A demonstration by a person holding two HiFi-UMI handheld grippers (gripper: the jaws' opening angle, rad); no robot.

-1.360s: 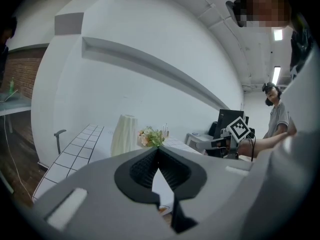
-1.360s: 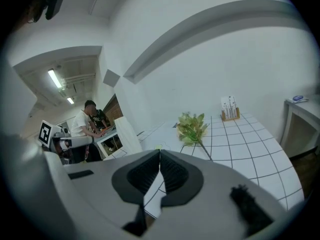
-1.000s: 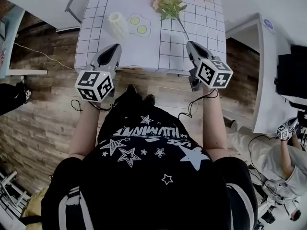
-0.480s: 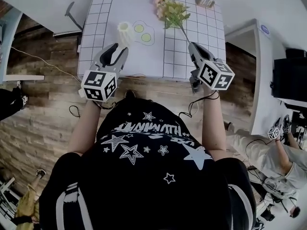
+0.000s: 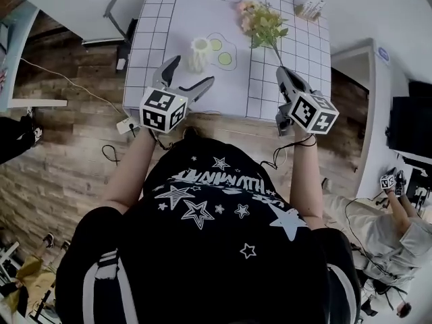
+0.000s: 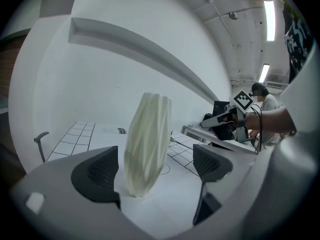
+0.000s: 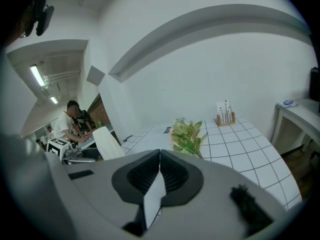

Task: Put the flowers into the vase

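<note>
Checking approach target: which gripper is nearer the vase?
Left. The left gripper, jaws just opened, faces the vase close ahead; the right gripper, shut, sits aside near the flowers.

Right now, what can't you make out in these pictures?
- Flowers: the stem's lower end, hidden behind the right gripper in the head view and the right gripper view.
- Vase: its inside; the left gripper view looks side-on.
- Wooden holder: print on its cards, too small everywhere.

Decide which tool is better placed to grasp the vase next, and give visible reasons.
Left. The left tool has just opened, its jaws framing the vase untouched; the right tool is shut, pointing at the flowers.
</note>
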